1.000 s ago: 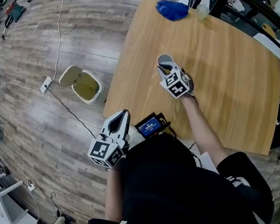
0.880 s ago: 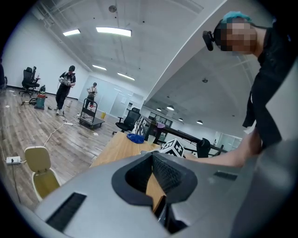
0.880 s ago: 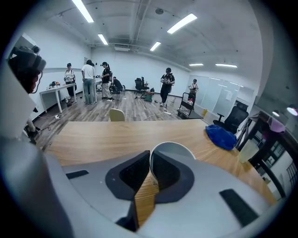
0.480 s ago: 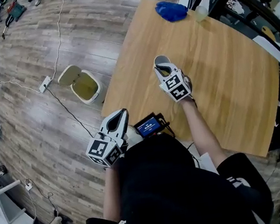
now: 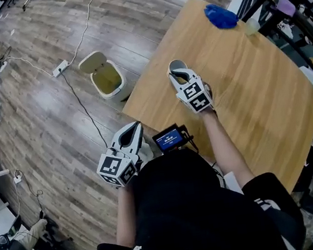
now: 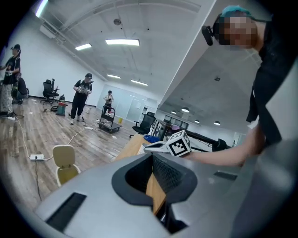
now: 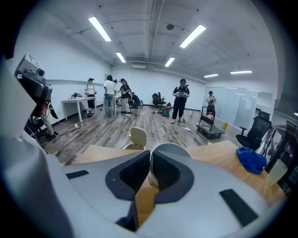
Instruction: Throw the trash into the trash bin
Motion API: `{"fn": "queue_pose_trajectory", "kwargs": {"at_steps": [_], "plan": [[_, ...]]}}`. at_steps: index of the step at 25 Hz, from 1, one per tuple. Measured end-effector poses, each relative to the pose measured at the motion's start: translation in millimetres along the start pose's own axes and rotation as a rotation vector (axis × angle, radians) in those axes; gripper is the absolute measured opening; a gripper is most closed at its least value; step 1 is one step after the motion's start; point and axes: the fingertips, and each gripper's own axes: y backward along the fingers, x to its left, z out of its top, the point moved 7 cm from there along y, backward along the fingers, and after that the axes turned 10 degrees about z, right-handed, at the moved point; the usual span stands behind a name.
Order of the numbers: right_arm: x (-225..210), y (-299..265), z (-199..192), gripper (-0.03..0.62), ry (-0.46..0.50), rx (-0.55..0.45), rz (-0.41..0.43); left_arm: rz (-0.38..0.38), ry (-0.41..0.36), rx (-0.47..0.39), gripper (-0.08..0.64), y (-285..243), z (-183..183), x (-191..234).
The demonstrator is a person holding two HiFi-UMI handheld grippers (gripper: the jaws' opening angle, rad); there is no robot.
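Counted: 2 grippers, 1 white paper cup [image 5: 176, 66], 1 cream plastic trash bin [image 5: 108, 80], 1 light wooden table [image 5: 257, 95], 1 crumpled blue cloth [image 5: 221, 16] at far table corner. Bin on floor near the table, lid flipped up, inside pale yellow, contents can't tell. Right gripper [image 5: 179, 76] pinched on cup rim, cup over table. Left gripper [image 5: 129, 132] closed, empty, off table edge. Vs 1 s ago: cup & right gripper nearer bin-side table edge.
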Motion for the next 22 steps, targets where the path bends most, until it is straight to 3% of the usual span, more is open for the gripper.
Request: {"fn": "queue_pose_trajectory", "kwargs": {"at_steps": [8, 13, 17, 22], "plan": [[48.4, -72.4, 57.1, 0.017, 0.077, 0.022, 0.038, 0.008, 0.075, -0.065, 0.006, 32.6, -2.5, 81.3], [100.0, -145.1, 108.5, 0.017, 0.079, 0.0, 0.07, -0.033, 0.121, -0.135, 0.006, 53.5, 23.1, 166.0], [132.2, -211.0, 152.8, 0.017, 0.062, 0.001, 0.117, -0.05, 0.101, -0.221, 0.006, 77.6, 64.3, 238.9], [156.0, -261.2, 180.6, 0.017, 0.011, 0.016, 0.121, -0.034, 0.106, -0.209, 0.006, 101.2, 80.0, 306.5]]}}
